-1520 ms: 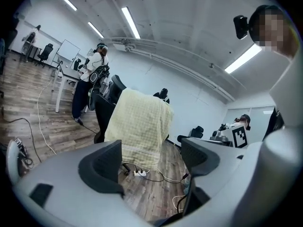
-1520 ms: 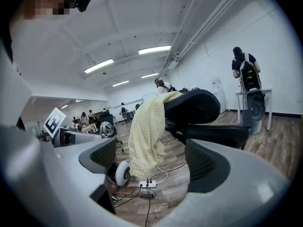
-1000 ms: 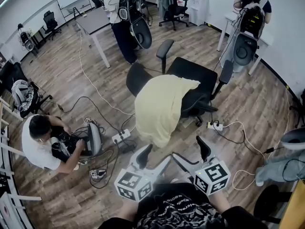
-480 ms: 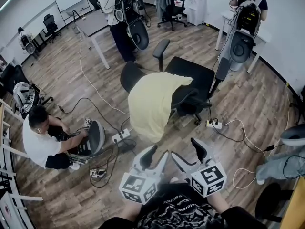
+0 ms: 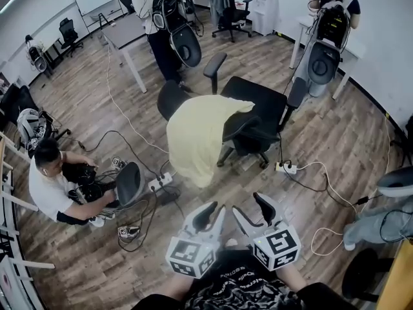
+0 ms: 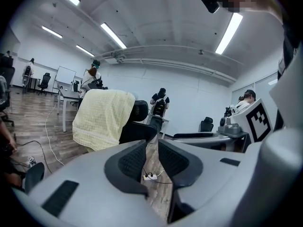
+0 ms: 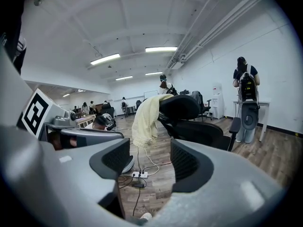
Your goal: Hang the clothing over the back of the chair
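The wood floor (image 5: 335, 134) runs under both claws and out ahead of them to white walls. A white desk (image 5: 126, 31) stands far ahead and to the left of the claws, with a standing person (image 5: 161, 24) beside it. Another person (image 5: 332, 18) stands far ahead to the right. A third person (image 5: 48, 186) sits on the floor well off to the left of the left claw.

The black chair (image 5: 258, 102) stands ahead of both claws, well apart from them, with its back nearest them. The yellow cloth (image 5: 193, 137) hangs over that back, draping down the near side towards the floor. It lies ahead of the left claw and a little to its left.

The left claw (image 5: 213, 213) is held low and close to the person. Its jaws have just been closing and now stand only a narrow slit apart, pads not touching. Nothing is between them, only floor shows through the gap. The right claw (image 5: 253, 210) is just beside it, to its right. Its jaws have just been closing too, yet they stand about half open, wider than the left, and grip nothing.

A power strip (image 5: 286, 168) lies on the floor ahead and right of the right claw. A second strip (image 5: 155, 184) with tangled cables lies ahead and left of the left claw.
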### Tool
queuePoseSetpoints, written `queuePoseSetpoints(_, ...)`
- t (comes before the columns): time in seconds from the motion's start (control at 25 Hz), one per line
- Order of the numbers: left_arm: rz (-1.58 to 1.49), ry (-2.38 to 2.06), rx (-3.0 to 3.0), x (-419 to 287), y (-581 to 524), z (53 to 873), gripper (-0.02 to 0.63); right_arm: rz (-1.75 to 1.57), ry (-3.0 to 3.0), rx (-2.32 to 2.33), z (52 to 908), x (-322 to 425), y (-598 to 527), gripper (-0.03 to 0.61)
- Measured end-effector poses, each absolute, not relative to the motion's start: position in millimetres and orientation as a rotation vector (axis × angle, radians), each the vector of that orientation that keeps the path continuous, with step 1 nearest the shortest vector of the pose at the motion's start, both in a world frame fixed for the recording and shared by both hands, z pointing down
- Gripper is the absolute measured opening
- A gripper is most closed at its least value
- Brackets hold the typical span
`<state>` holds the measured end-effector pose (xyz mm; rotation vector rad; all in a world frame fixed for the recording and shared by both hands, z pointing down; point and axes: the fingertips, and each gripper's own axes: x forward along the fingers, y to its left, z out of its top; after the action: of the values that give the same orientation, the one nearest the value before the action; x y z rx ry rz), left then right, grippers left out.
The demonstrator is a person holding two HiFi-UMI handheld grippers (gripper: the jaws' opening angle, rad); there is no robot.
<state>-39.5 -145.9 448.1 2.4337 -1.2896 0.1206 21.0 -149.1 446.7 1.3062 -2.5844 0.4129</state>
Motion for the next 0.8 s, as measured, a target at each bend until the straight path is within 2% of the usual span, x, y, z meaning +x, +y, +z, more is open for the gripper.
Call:
queuePoseSetpoints(0.6,0.165,-1.316,2.365,-22.3,-127.4,479.0,0.06,0.36,-2.555,1.308,466.7,19.9,-132.1,0.191)
queuePoseSetpoints(0.8,0.169,-1.325,2.379,-18.3,-129.6,478.8,0.043,0.327,-2.55,1.378,464.0,28.3,-135.2,0.114)
